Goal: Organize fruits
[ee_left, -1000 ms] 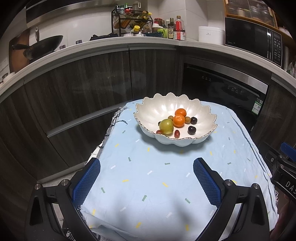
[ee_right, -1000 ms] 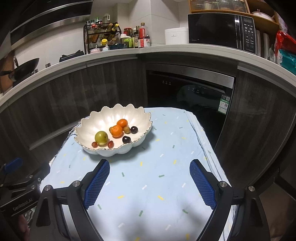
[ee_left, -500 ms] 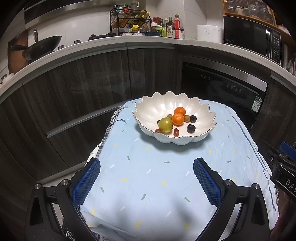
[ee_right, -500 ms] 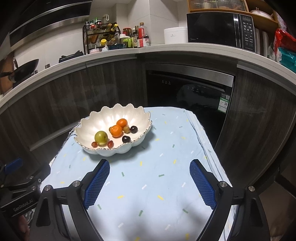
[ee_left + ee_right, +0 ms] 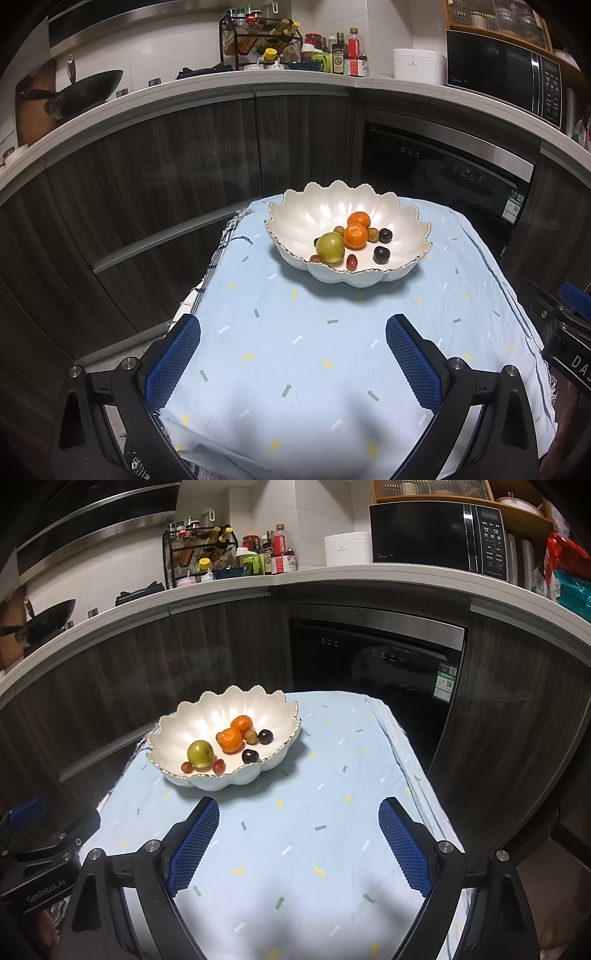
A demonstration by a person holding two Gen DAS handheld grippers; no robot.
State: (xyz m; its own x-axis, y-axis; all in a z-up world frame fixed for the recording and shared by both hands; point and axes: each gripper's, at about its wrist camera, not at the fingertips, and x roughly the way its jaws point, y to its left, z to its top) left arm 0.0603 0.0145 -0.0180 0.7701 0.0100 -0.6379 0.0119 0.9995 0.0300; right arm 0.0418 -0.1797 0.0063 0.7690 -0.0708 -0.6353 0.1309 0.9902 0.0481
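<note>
- A white scalloped bowl [image 5: 399, 221] is seen on a pale blue cloth [image 5: 314, 354] spread over a small counter, toward its far side.
- All the fruit is held in the bowl: a green fruit [image 5: 330, 247], two oranges [image 5: 355, 236] touching one another behind it, two dark plums [image 5: 381, 254], and small red [image 5: 351, 261] and greenish pieces among them.
- The left gripper [image 5: 293, 354] is held above the near part of the cloth, well apart from the bowl; its jaws are spread wide, with nothing between the blue pads [image 5: 413, 363].
- The right gripper [image 5: 299, 843] is likewise held over the near cloth, jaws wide and empty; its left pad [image 5: 194, 845] is seen just in front of the bowl's near rim in the right wrist view.
- Each gripper's body is caught at the edge of the other's view.
- Behind the counter, dark cabinets, a built-in appliance [image 5: 373, 664], a microwave [image 5: 436, 535], a bottle rack [image 5: 199, 554] and a wok [image 5: 85, 92] are seen.
</note>
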